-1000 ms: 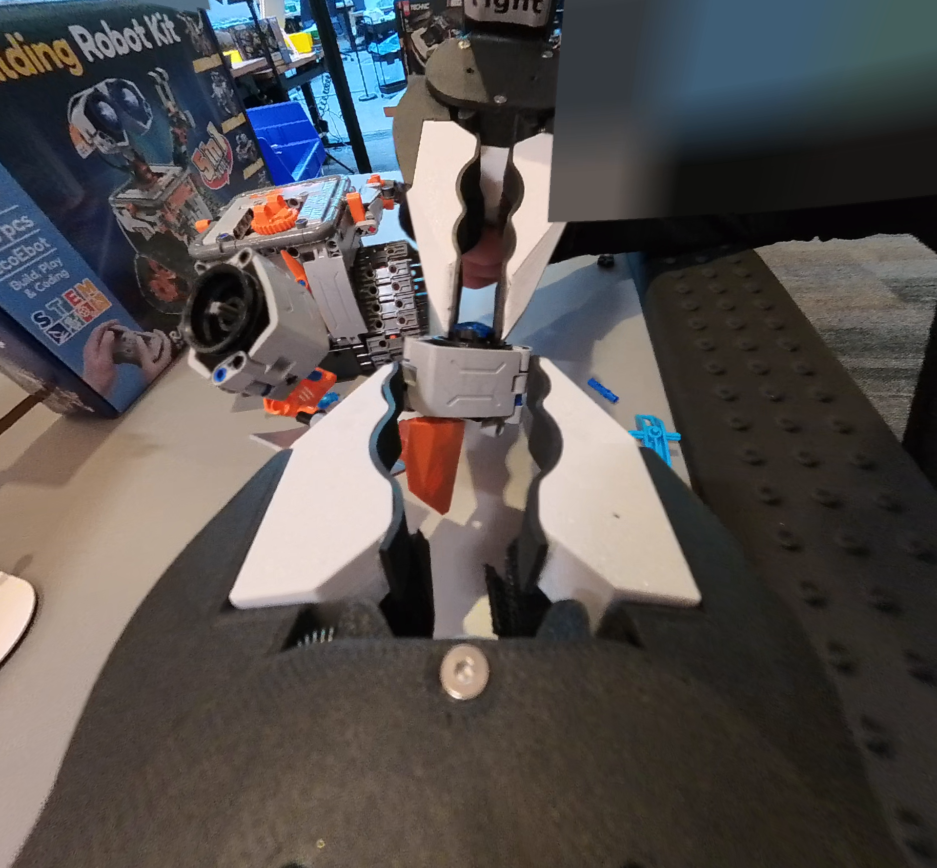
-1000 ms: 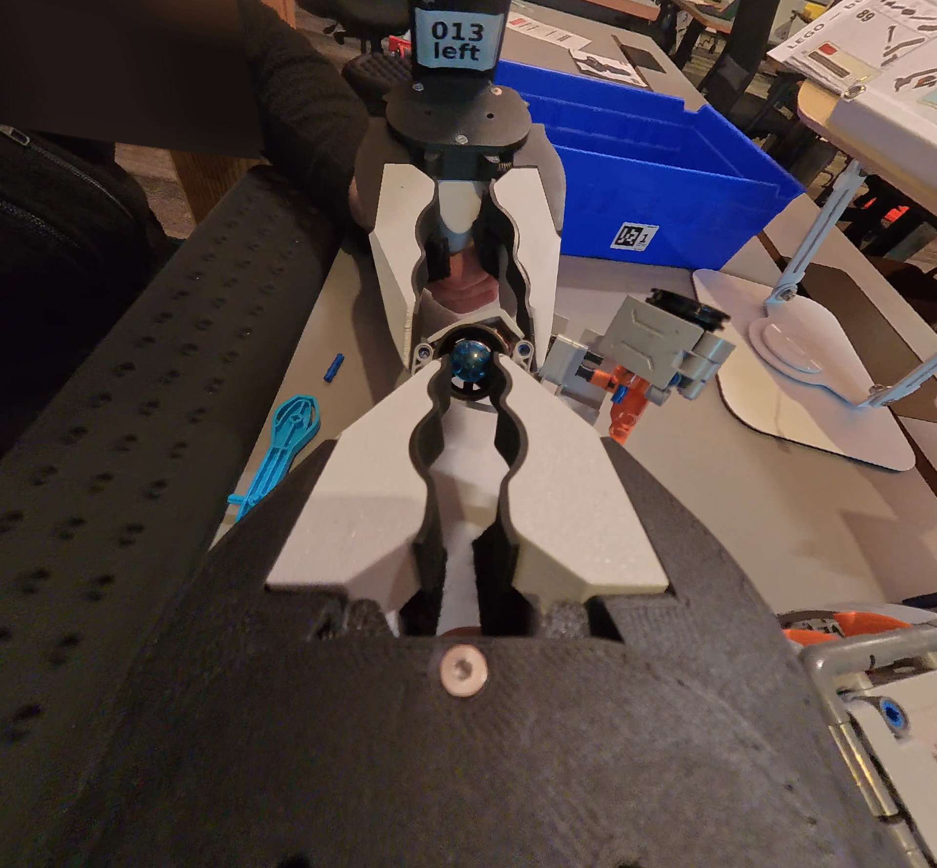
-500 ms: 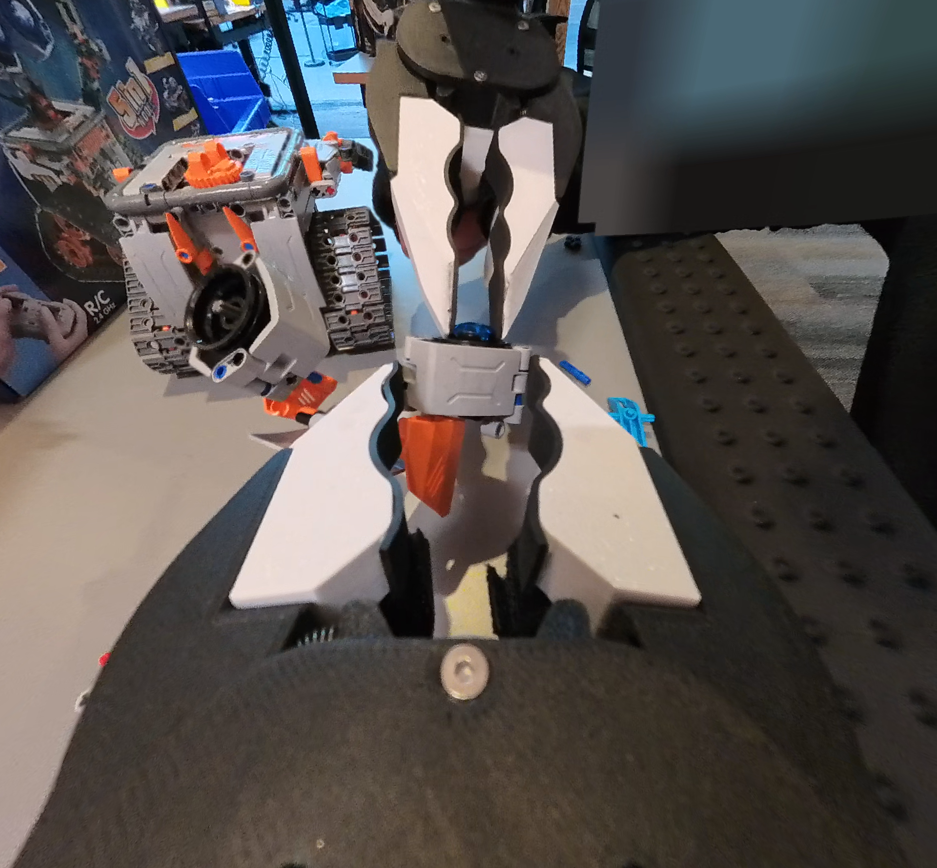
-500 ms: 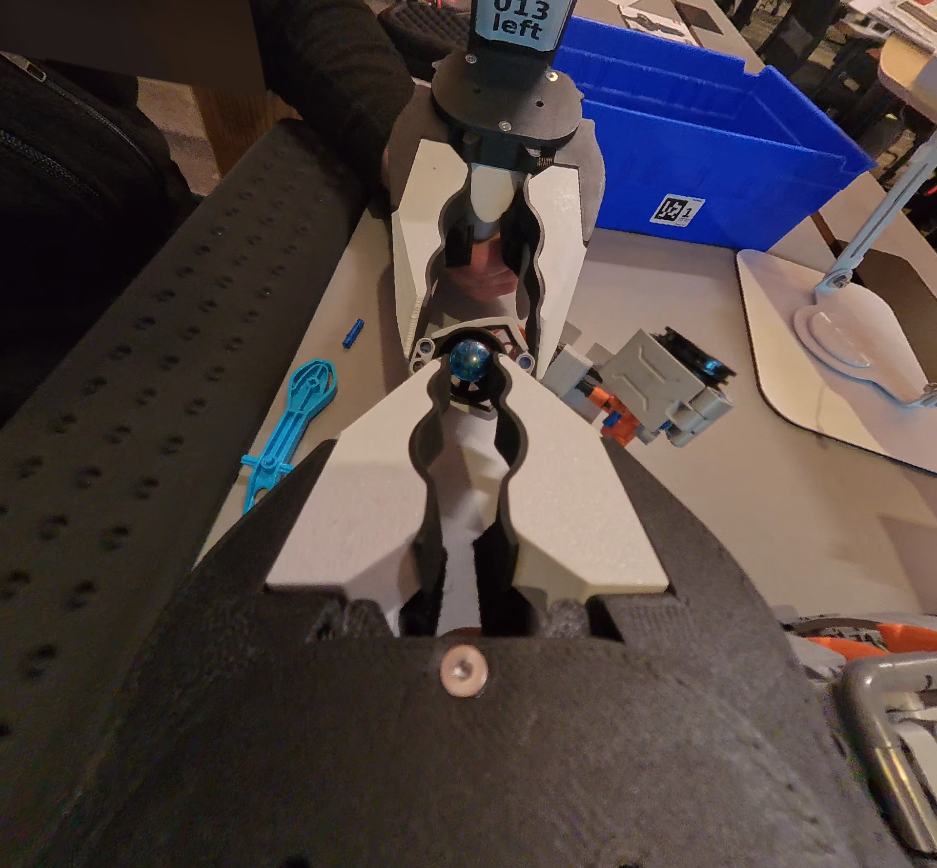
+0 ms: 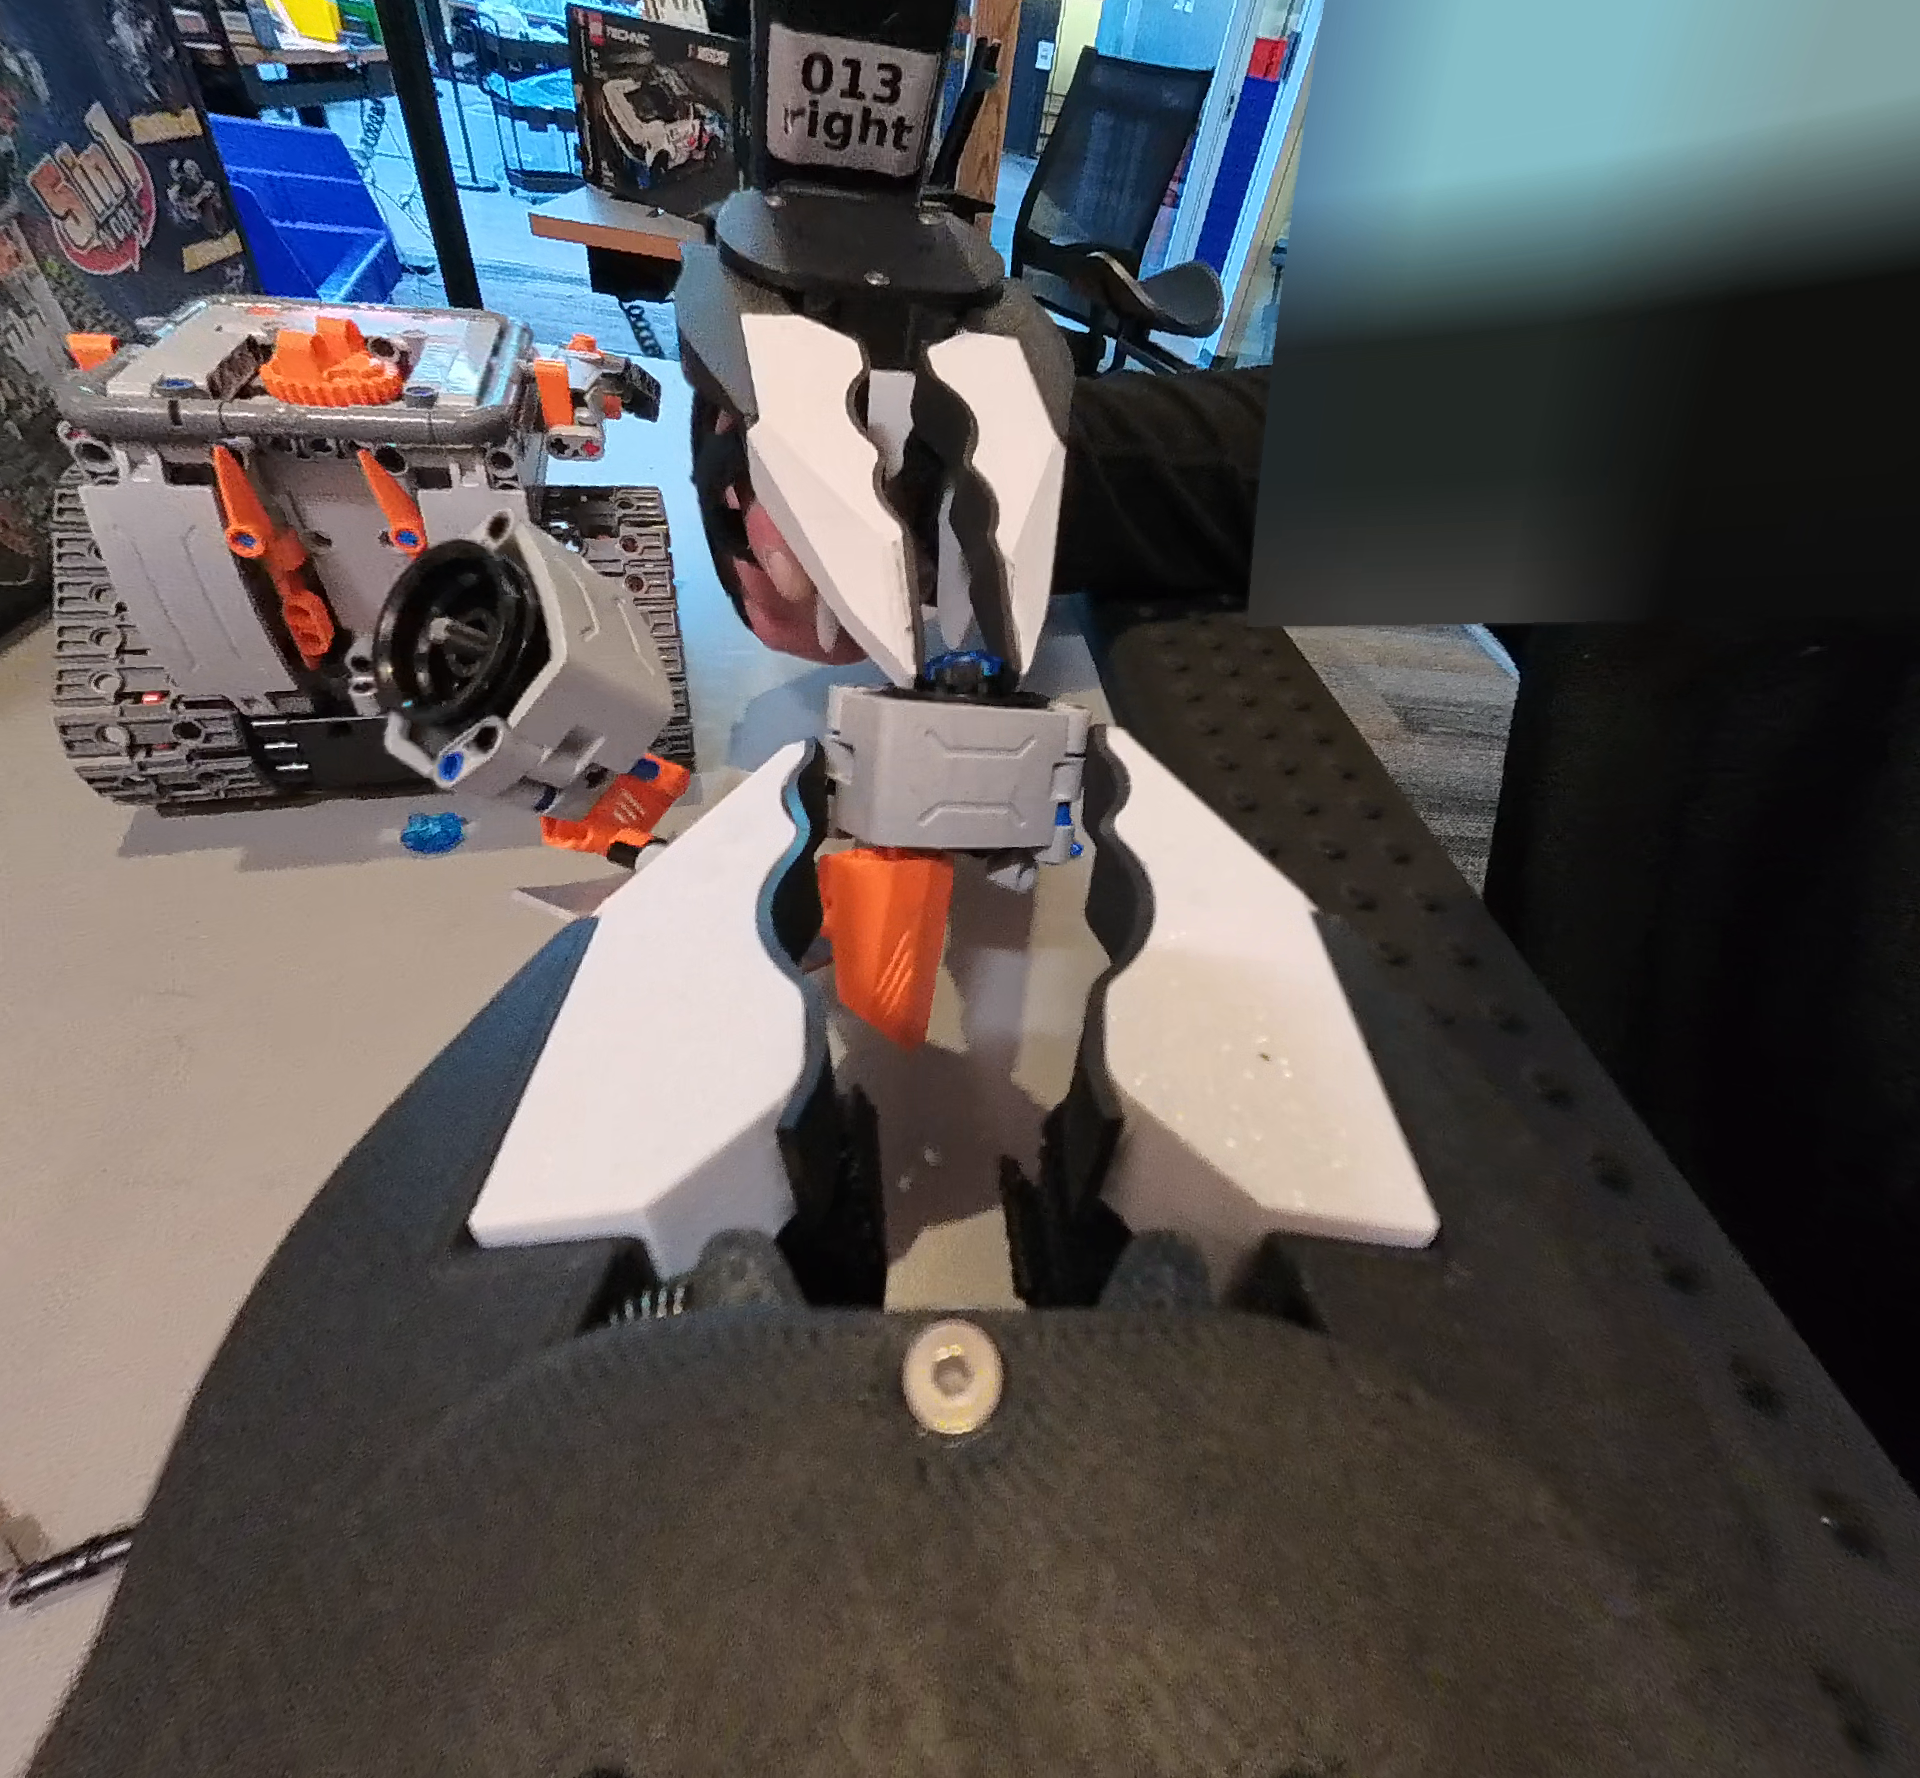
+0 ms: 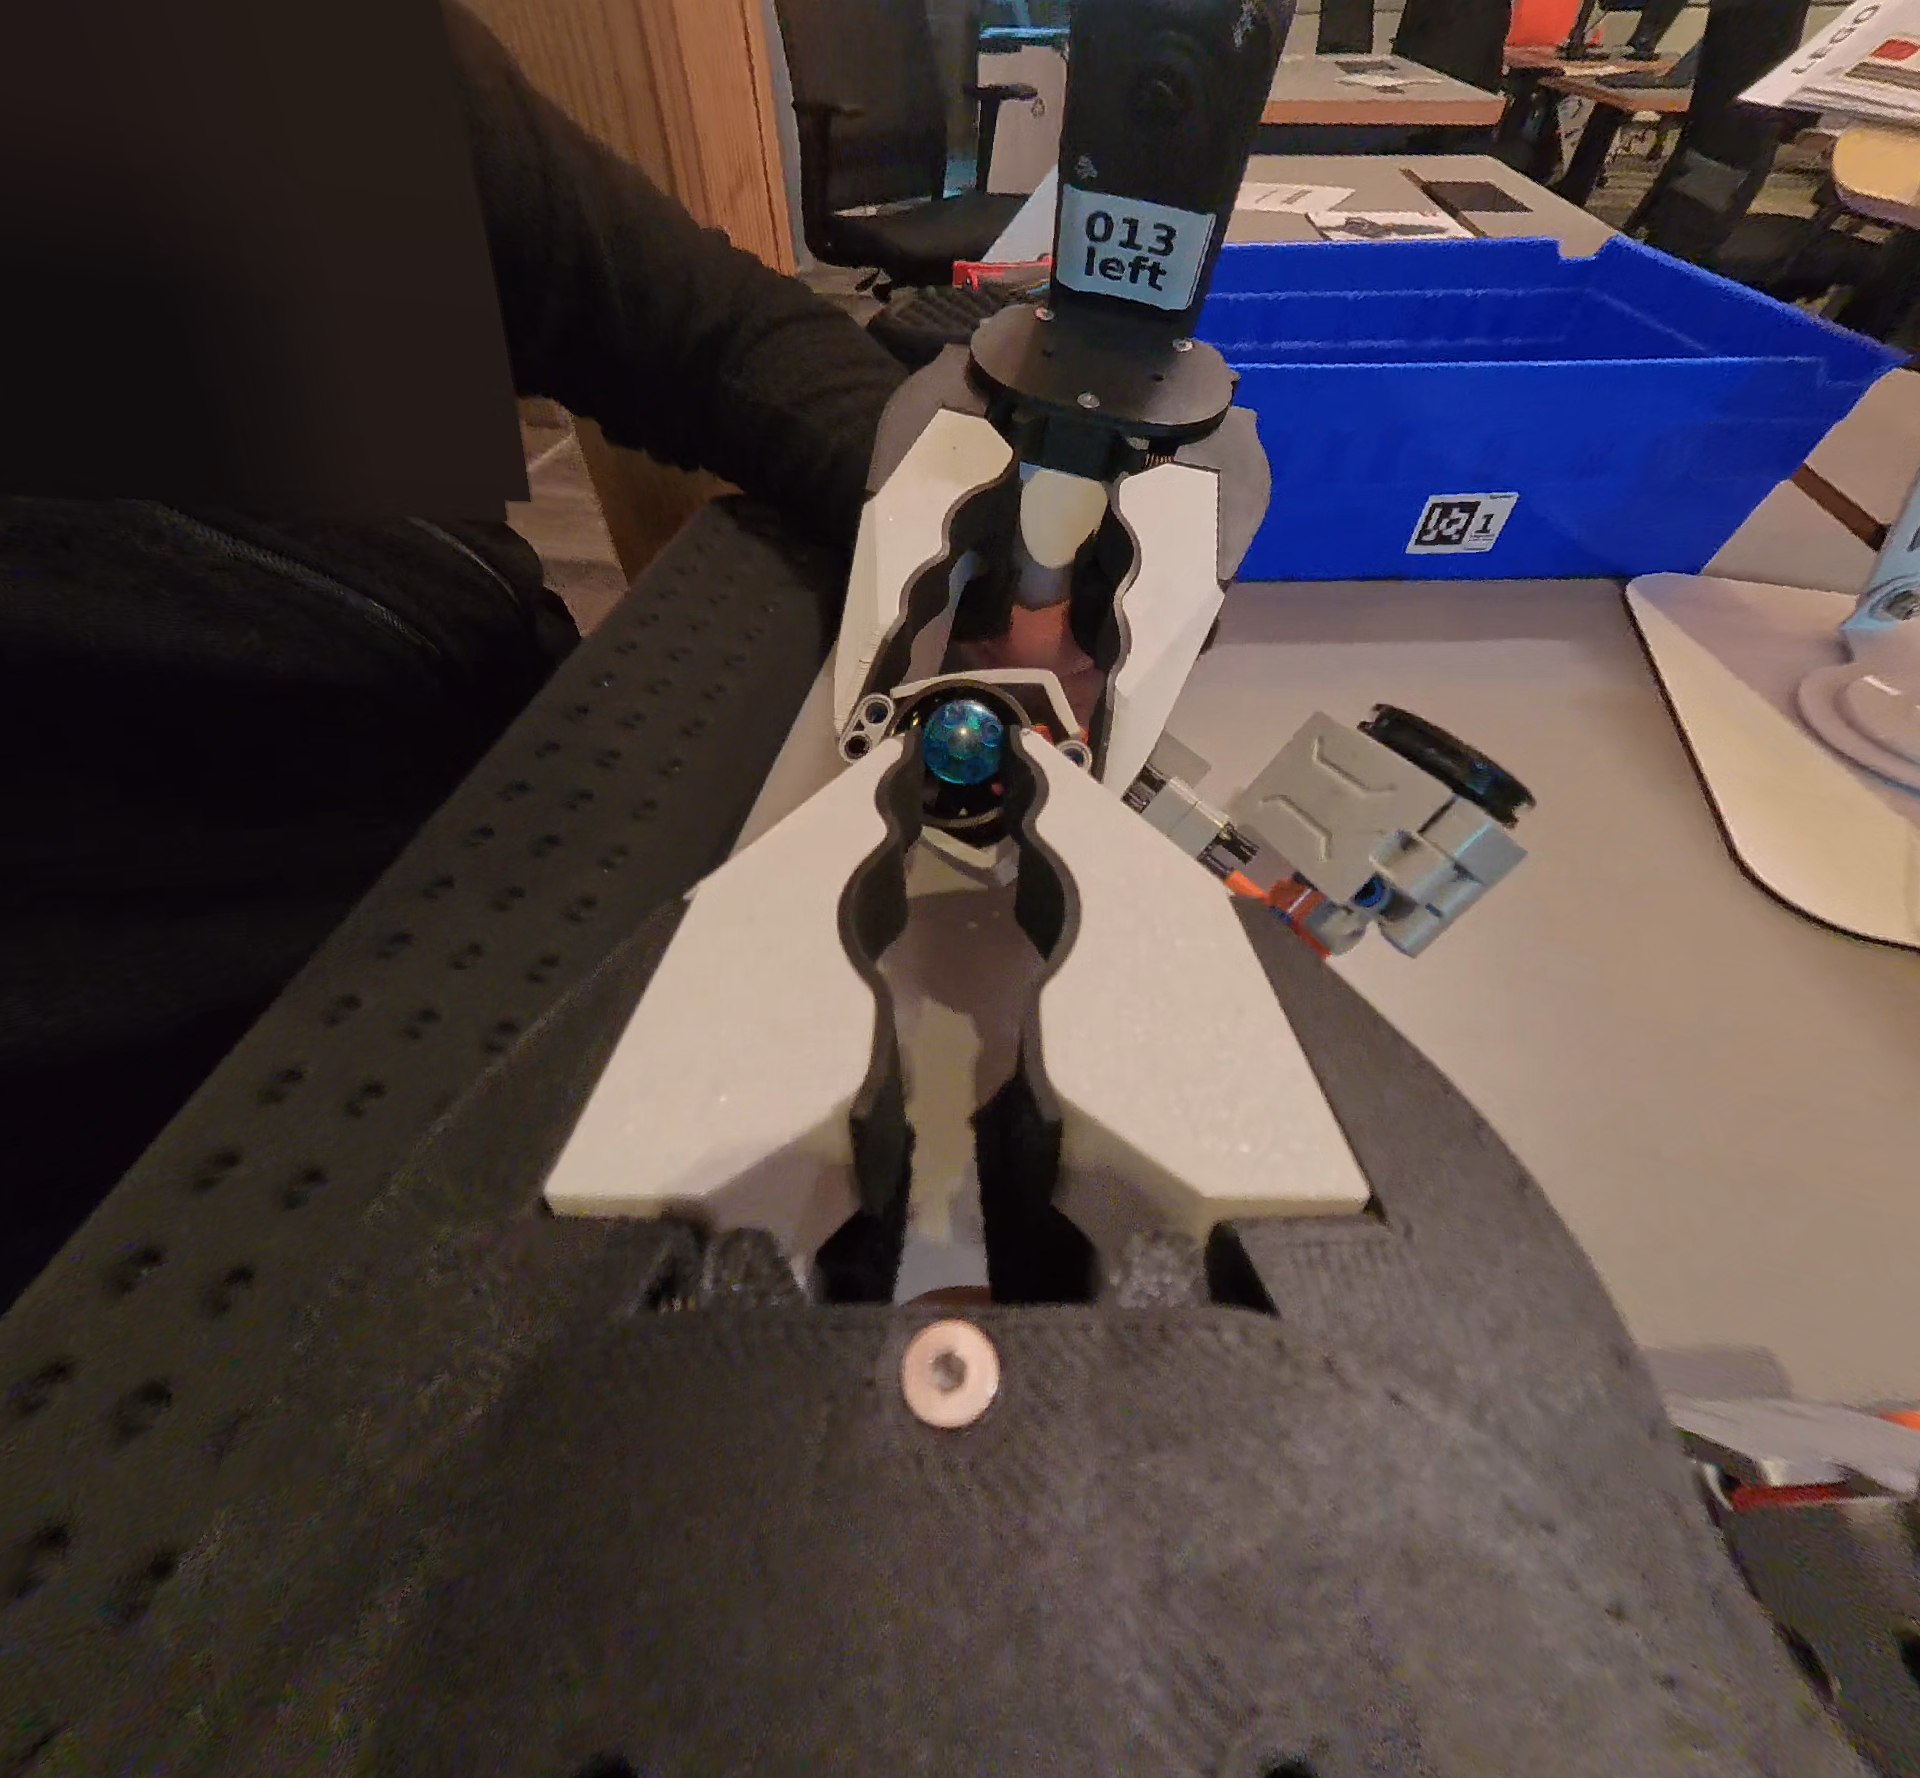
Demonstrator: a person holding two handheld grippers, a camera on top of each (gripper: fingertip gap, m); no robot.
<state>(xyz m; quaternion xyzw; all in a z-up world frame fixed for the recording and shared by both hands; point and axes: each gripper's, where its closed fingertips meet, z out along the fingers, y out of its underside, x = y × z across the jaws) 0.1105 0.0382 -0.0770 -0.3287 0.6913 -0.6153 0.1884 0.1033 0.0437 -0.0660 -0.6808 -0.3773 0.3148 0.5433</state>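
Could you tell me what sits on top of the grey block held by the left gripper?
A blue translucent stud in a black ring, pinched by the right gripper. Beneath the stud is hidden.

Glossy translucent blue stud point(image 6: 962, 739); seemingly matt plastic grey block point(image 5: 956, 769).

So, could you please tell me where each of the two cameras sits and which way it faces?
Left wrist view: sits on the left tool, looking forward along its white fingers at the grey eye block it grips; the tracked robot model stands beyond, and a hand shows.
Right wrist view: sits on the right tool, facing the opposite way, its tips on a blue stud; the blue bin and a dark sleeve show.
Shared: both views show the block, the stud and the opposing tool.
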